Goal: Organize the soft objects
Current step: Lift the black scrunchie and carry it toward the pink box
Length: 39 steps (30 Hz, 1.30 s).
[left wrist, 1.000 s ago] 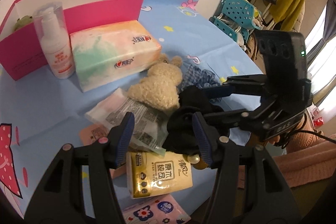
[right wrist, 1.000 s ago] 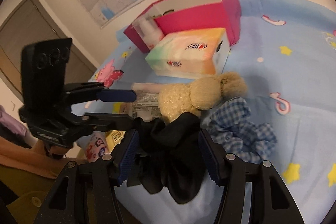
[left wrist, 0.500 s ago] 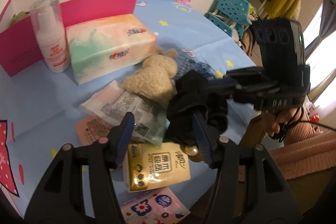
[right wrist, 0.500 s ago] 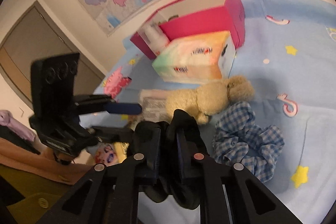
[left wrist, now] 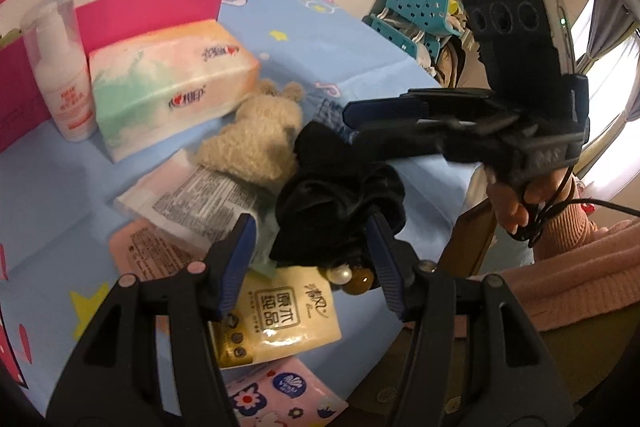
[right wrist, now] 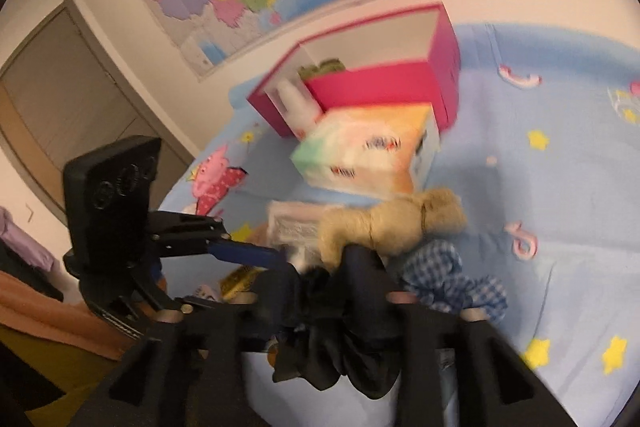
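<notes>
My right gripper (right wrist: 320,287) is shut on a black scrunchie (right wrist: 340,347) and holds it lifted above the table; it also shows in the left wrist view (left wrist: 336,203), hanging from the right gripper (left wrist: 352,115). My left gripper (left wrist: 312,259) is open and empty, its fingers on either side of the hanging scrunchie. A beige plush toy (left wrist: 256,143) lies just behind it, also in the right wrist view (right wrist: 392,227). A blue checked scrunchie (right wrist: 452,283) lies on the blue tablecloth (right wrist: 560,155) to the right.
A pink open box (left wrist: 132,11) stands at the back, with a pump bottle (left wrist: 60,67) and a tissue pack (left wrist: 168,79) in front. Flat packets (left wrist: 188,199), a yellow tissue packet (left wrist: 280,315) and a floral packet (left wrist: 280,395) lie near the table's front edge.
My right gripper closed on the black scrunchie and lifted it up off the table. My left gripper stayed open and shifted slightly closer beneath it.
</notes>
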{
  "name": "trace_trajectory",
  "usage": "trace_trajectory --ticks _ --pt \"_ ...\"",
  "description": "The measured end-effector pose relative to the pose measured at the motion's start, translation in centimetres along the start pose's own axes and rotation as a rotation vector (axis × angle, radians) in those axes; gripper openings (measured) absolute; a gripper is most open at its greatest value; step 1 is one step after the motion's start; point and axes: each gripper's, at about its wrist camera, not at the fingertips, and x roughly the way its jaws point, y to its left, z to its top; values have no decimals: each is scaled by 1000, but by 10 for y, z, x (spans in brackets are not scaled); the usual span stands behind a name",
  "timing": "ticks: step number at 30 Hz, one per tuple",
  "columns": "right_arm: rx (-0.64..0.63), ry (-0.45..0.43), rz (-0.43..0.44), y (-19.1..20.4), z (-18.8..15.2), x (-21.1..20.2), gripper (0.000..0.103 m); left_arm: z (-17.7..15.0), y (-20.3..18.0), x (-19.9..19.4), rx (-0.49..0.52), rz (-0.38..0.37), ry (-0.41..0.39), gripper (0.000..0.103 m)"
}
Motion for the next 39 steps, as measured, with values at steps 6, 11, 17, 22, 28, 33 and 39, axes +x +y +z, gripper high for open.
trace_trajectory --ticks 6,11,17,22,28,33,39 --pt "-15 70 -29 0 -5 32 51 -2 1 2 2 -5 4 59" --pt "-11 71 -3 -1 -6 30 10 -4 0 3 0 -5 6 59" --pt "6 -45 74 8 5 -6 6 1 -9 4 26 -21 -8 54" --pt "-13 -67 53 15 14 -13 6 6 -10 3 33 -26 -20 37" --pt "23 -63 47 3 13 -6 6 6 0 2 -3 -31 -25 37" --pt "35 -100 70 3 15 -11 6 10 4 -2 -23 -28 -40 28" --pt "20 -164 114 10 30 -27 6 24 0 -24 0 -19 -107 25"
